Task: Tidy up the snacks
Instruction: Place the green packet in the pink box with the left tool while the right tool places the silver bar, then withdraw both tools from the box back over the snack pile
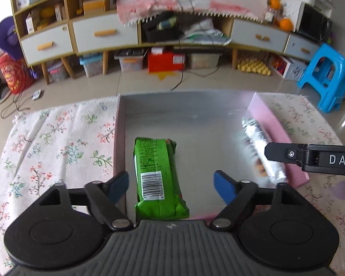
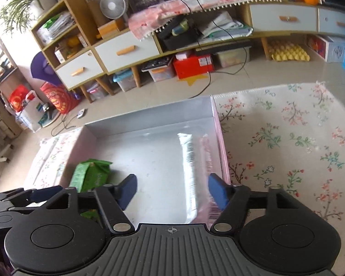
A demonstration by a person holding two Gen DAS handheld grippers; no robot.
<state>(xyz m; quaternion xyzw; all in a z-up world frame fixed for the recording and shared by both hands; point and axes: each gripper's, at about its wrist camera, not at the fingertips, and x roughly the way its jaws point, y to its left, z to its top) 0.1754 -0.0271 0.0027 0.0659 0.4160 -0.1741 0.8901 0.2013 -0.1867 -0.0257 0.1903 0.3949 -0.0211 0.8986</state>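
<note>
The green foil snack packet (image 1: 157, 179) lies flat at the left of the shallow pink-walled grey box (image 1: 172, 105); the silver-white snack packet (image 2: 189, 174) lies along its right wall. Left gripper (image 1: 171, 185) and right gripper (image 2: 172, 193) jaws stand wide, holding nothing, above the floral-cloth worktop (image 2: 287, 142).

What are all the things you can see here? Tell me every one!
box: one, grey inside with pink sides, on the flowery cloth
green snack pack: one, green, lying in the box by its left wall
silver snack pack: one, silvery white, lying in the box along its right wall
flowery cloth: one, white with flowers, under the box
stool: one, blue, on the floor, far right
cabinet: one, wood with white drawers, by the back wall
fan: one, white, on the cabinet
left gripper: fingers blue, open, over the green pack
right gripper: fingers blue, open, over the silver pack
</note>
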